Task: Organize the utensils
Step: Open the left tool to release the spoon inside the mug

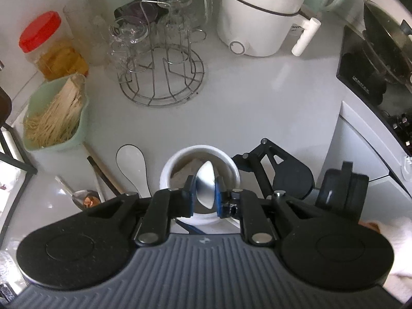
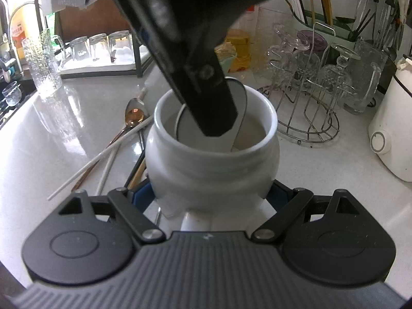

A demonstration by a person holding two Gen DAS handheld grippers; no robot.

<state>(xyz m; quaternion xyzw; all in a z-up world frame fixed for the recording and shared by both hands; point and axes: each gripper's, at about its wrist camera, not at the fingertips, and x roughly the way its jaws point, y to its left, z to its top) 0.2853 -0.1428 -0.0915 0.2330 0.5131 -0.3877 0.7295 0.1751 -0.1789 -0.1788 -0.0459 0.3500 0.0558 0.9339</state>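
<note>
So the left gripper (image 1: 203, 193) was pointing steeply down over the white ceramic jar (image 1: 199, 159), blue pads nearly together and pinching a white spoon (image 1: 205, 185) by its bowl, which sat right in the jar's mouth. From the right wrist view the same spoon (image 2: 238, 108) leaned against the jar rim at about 1 o'clock. The right gripper (image 2: 211, 193) was spread wide and clamped on the jar's belly (image 2: 211, 164), pads pressing at 9 and 3 o'clock. Leftovers on the counter (image 1: 257, 97): a white rice paddle (image 1: 131, 164) at 9 o'clock of the jar, plus a metal spoon (image 1: 86, 198) and chopsticks (image 1: 103, 175) further that way.
</note>
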